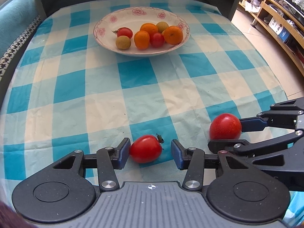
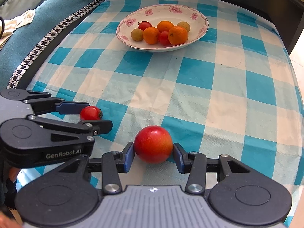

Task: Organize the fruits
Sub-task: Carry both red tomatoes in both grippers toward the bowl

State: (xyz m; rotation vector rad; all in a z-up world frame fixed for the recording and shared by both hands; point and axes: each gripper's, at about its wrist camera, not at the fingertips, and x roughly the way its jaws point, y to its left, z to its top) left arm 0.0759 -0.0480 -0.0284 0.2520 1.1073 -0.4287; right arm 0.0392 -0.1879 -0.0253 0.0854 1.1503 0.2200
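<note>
Bright daylight fills both views, strongest on the checked tablecloth (image 1: 133, 87) to the right of the plate (image 1: 106, 43), where the white squares nearly wash out. Shadows are soft: a faint one hugs the plate's near rim. A small highlight glints on the large red fruit (image 2: 153, 144), which looks slightly soft-focused. Fisheye distortion curves the cloth's edges, and the corners far from the plate go dark and blurred.
</note>
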